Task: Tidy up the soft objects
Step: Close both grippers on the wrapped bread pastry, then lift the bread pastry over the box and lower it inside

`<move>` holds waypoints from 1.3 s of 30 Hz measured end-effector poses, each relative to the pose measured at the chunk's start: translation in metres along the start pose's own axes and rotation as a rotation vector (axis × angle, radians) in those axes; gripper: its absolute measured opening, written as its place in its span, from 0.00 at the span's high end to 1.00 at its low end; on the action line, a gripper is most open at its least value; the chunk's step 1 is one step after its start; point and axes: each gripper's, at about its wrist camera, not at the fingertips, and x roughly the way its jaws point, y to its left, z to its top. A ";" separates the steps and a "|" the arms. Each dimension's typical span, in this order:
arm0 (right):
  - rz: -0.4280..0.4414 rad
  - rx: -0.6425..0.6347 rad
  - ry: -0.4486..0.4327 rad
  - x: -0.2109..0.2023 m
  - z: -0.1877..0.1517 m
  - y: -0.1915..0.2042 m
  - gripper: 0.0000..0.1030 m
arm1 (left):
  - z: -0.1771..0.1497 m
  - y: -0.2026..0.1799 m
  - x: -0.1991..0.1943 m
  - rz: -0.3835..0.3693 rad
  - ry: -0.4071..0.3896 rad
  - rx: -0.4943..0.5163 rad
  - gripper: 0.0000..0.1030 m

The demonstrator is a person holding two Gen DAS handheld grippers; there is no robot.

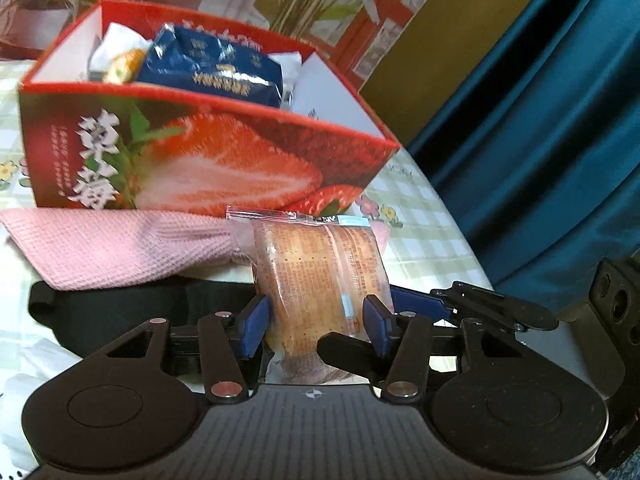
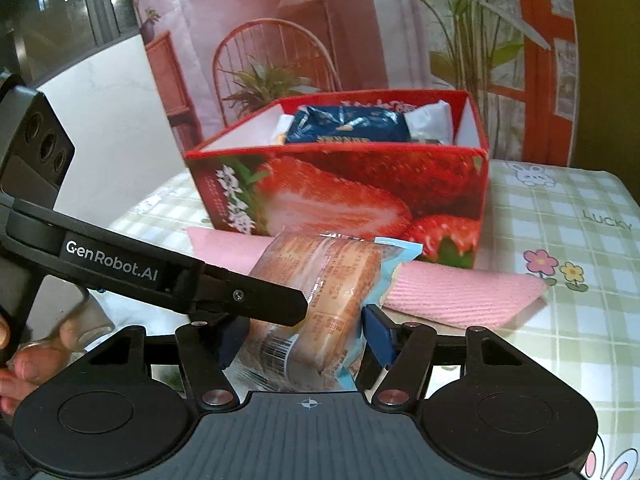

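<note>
At six o'clock of the red box, both your grippers have their jaws pinching one wrapped cake, raised over the pink cloth.

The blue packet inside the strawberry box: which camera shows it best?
The left wrist view: the blue packet looks larger there, its top face and printing visible. The right wrist view shows it smaller and flatter, partly behind the strawberry box rim.
</note>
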 end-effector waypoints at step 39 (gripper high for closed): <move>0.106 -0.137 -0.130 0.103 0.165 0.028 0.64 | 0.132 0.075 -0.049 0.155 -0.283 -0.033 0.47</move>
